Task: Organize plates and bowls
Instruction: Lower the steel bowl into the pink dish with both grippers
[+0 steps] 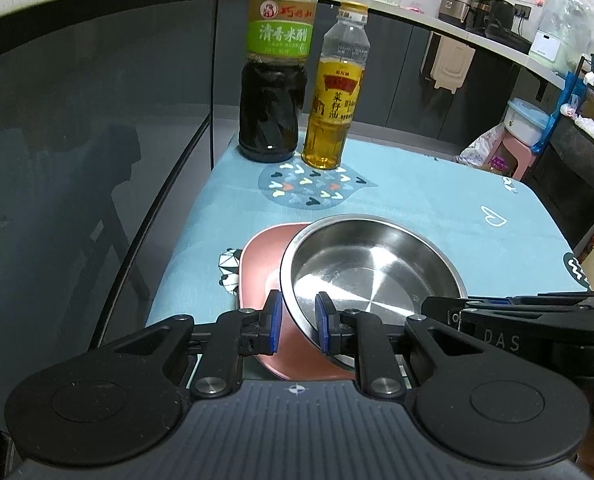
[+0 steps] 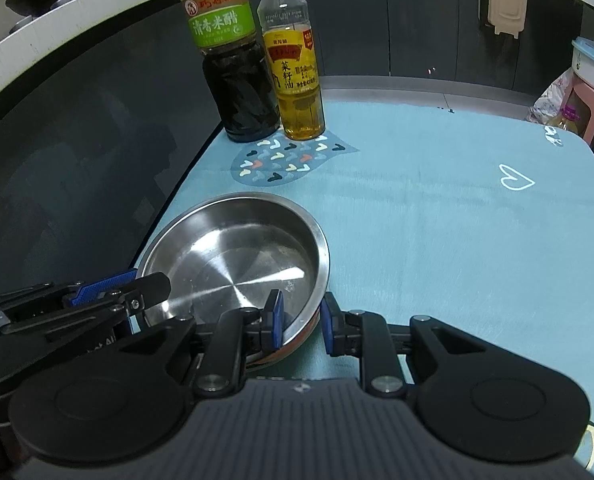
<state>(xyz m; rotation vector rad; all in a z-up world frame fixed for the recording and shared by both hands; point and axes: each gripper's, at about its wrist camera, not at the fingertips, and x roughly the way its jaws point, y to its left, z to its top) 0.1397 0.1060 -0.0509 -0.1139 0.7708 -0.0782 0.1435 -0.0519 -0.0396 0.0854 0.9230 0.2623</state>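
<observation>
Gripping the steel bowl (image 1: 371, 276) from both sides, your left gripper (image 1: 299, 320) has its fingers clenched on the near-left rim, and your right gripper (image 2: 301, 322) has its fingers straddling the near-right rim, closed on it. You hold the bowl over the pink plate (image 1: 263, 268), which lies on the table's blue cloth (image 2: 437, 208) near its left edge. Beyond stand a vinegar bottle (image 1: 275, 68) and an oil bottle (image 1: 335, 96), just beside each other.

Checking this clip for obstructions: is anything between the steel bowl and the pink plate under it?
Nothing visible. The steel bowl, gripped at its rim by both hand-held grippers, sits directly over the pink plate; the bottles stand farther back.
</observation>
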